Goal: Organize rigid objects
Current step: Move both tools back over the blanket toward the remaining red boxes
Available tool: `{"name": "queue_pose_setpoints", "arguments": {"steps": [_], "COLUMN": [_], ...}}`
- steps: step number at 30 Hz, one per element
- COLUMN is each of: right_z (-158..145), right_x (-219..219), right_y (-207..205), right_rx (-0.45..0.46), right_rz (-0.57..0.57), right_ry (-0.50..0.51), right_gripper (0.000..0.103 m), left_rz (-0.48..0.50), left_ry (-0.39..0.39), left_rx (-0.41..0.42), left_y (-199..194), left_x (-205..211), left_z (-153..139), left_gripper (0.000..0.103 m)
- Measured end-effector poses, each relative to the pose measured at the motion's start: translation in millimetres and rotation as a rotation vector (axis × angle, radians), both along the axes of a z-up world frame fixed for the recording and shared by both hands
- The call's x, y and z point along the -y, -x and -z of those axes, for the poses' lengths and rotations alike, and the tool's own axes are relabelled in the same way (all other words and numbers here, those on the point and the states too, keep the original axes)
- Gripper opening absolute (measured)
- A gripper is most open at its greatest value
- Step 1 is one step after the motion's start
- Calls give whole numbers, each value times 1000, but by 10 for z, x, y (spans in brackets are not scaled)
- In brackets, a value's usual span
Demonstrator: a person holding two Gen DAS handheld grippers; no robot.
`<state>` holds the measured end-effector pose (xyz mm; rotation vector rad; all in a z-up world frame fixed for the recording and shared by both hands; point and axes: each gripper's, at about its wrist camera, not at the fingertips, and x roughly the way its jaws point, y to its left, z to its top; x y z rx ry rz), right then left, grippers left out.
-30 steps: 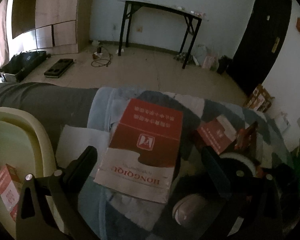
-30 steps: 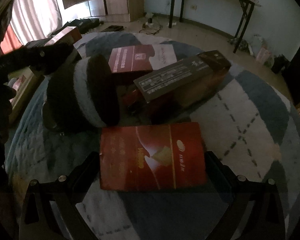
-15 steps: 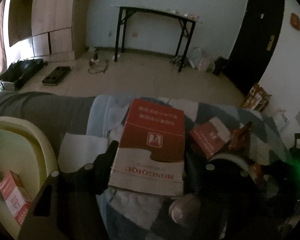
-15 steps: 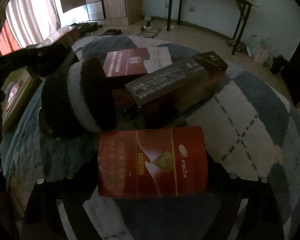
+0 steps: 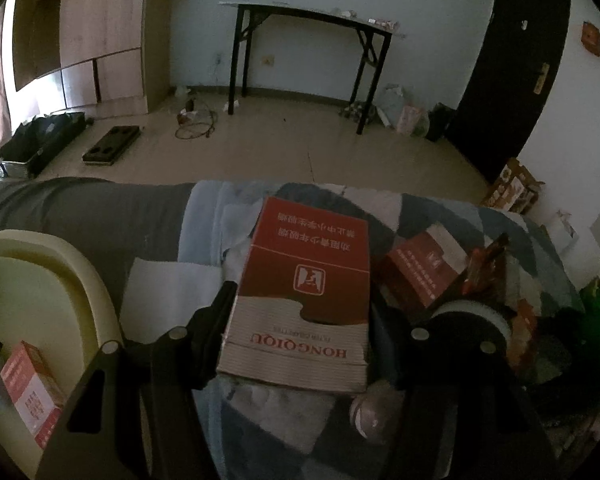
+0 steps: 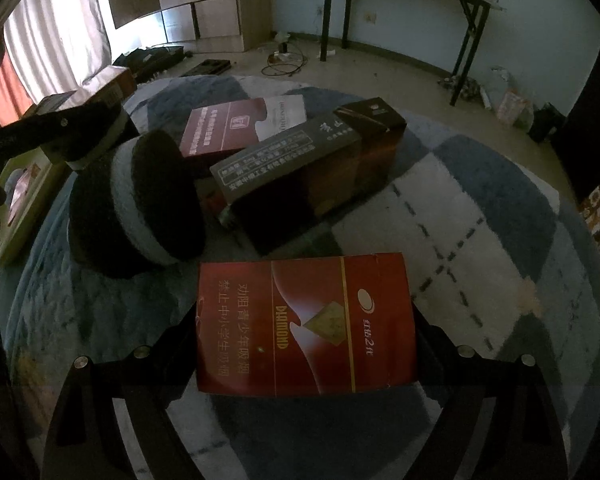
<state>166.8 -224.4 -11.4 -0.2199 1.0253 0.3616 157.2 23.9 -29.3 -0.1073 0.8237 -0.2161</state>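
In the left wrist view my left gripper (image 5: 300, 322) is shut on a red-and-white carton (image 5: 304, 292) marked HONGQIQU, with its fingers (image 5: 216, 320) pressed against the long sides. In the right wrist view my right gripper (image 6: 306, 332) is shut on a red carton (image 6: 304, 324) marked DIAMOND, over the blue-and-white checked rug (image 6: 480, 208). A long dark brown carton (image 6: 312, 168) lies just beyond it, with another red-and-white carton (image 6: 240, 124) behind. A smaller red-and-white box (image 5: 420, 264) lies to the right of the left carton.
A cream basin (image 5: 80, 280) at the left holds a small red box (image 5: 32, 392). A person's black-and-white fuzzy sleeve (image 6: 140, 200) rests on the rug beside the dark carton. A black folding table (image 5: 312, 40) and a dark door (image 5: 512, 80) stand far back.
Both grippers stood open astride their cartons a second ago. Each has since shut on its carton, and the cartons now sit slightly higher in view.
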Motion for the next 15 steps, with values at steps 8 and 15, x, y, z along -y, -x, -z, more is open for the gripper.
{"name": "queue_pose_setpoints", "arguments": {"steps": [8,15], "right_z": [69,102], "right_x": [-16,-28], "right_y": [-63,-69], "right_rx": [-13,-18], "right_rz": [-7,-8], "right_ry": [-4,-4], "right_gripper": [90,91], "left_rz": [6,-1], "left_ry": [-6,-8], "left_rx": [-9,-7], "left_y": [6,9], "left_x": [28,41], "left_z": [21,22], "left_gripper": [63,65]}}
